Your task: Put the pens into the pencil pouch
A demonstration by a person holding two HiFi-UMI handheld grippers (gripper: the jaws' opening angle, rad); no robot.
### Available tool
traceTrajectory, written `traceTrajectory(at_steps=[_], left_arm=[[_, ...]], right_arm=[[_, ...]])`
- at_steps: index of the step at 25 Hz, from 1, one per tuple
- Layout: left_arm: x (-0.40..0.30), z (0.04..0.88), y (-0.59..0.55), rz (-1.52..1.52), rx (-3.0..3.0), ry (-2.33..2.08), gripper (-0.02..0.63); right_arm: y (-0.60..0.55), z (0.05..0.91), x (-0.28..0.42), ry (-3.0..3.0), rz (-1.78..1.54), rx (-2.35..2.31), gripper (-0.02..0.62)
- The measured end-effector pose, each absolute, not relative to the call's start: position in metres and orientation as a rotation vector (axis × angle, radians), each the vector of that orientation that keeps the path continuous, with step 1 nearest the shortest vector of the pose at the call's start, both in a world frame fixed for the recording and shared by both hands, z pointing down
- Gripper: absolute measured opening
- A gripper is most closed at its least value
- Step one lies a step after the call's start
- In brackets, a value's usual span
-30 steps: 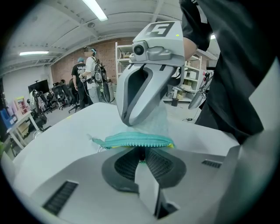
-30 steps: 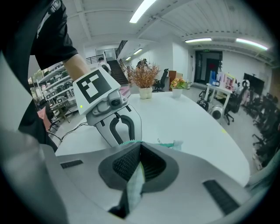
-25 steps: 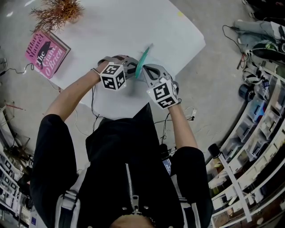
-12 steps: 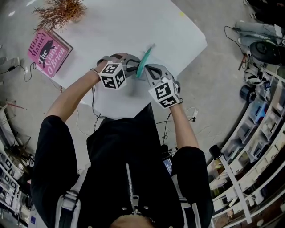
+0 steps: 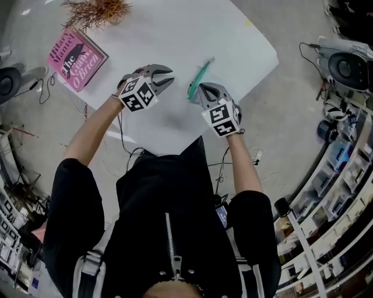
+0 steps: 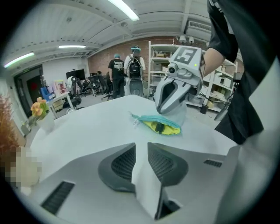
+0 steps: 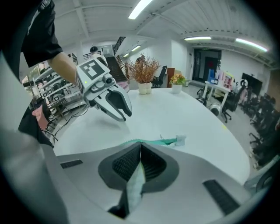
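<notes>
A teal pencil pouch (image 5: 200, 77) with yellow lining (image 6: 160, 125) lies on the white table (image 5: 175, 35), its zip open and a dark pen end showing in the mouth. My right gripper (image 5: 201, 90) is shut on the pouch's near edge; the teal zip (image 7: 154, 141) runs into its closed jaws (image 7: 140, 148). My left gripper (image 5: 162, 75) hovers to the left of the pouch, well apart from it. Its jaws have just been opening and stand open with nothing between them (image 6: 141, 151).
A pink book (image 5: 77, 59) and a dried plant (image 5: 96, 10) sit at the table's far left. Flower vases (image 7: 143, 74) stand farther along the table. Shelves and cables fill the floor at the right, and people stand in the background (image 6: 118, 72).
My left gripper has pulled away to the left from the pouch and opened its jaws. The right gripper has stayed shut on the pouch.
</notes>
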State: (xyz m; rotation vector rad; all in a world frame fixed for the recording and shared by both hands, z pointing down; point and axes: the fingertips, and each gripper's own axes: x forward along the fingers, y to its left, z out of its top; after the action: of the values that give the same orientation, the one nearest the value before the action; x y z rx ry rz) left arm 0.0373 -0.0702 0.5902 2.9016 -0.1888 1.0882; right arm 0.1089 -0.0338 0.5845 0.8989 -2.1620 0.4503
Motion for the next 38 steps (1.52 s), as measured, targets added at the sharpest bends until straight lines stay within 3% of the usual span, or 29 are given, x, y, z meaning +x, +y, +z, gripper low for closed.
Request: traceTrajectory(at_steps=[12, 16, 22, 26, 31, 38], left_arm=[[-0.045, 0.556, -0.064, 0.981, 2.779, -0.621, 0.089], [-0.068, 0.547, -0.053, 0.977, 2.758, -0.712, 0.078], [-0.095, 0.529, -0.044, 0.895, 2.725, -0.861, 0.057], [-0.109, 0.51, -0.038, 0.848, 2.72, -0.933, 0.037], [-0.116, 0.493, -0.027, 0.833, 2.735, -0.989, 0.031], [-0.121, 0.455, -0.018, 0.746, 2.79, -1.063, 0.031]], right_arm=[[-0.023, 0.615, 0.108, -2.069, 0.415, 0.865, 0.068], [-0.025, 0.608, 0.107, -2.045, 0.4, 0.969, 0.123], [-0.023, 0.571, 0.108, -2.067, 0.52, 1.259, 0.127], [-0.011, 0.558, 0.103, -2.106, 0.687, 1.4, 0.09], [0.008, 0.531, 0.093, -2.123, 0.617, 1.483, 0.009], [0.023, 0.474, 0.08, -2.163, 0.505, 1.586, 0.009]])
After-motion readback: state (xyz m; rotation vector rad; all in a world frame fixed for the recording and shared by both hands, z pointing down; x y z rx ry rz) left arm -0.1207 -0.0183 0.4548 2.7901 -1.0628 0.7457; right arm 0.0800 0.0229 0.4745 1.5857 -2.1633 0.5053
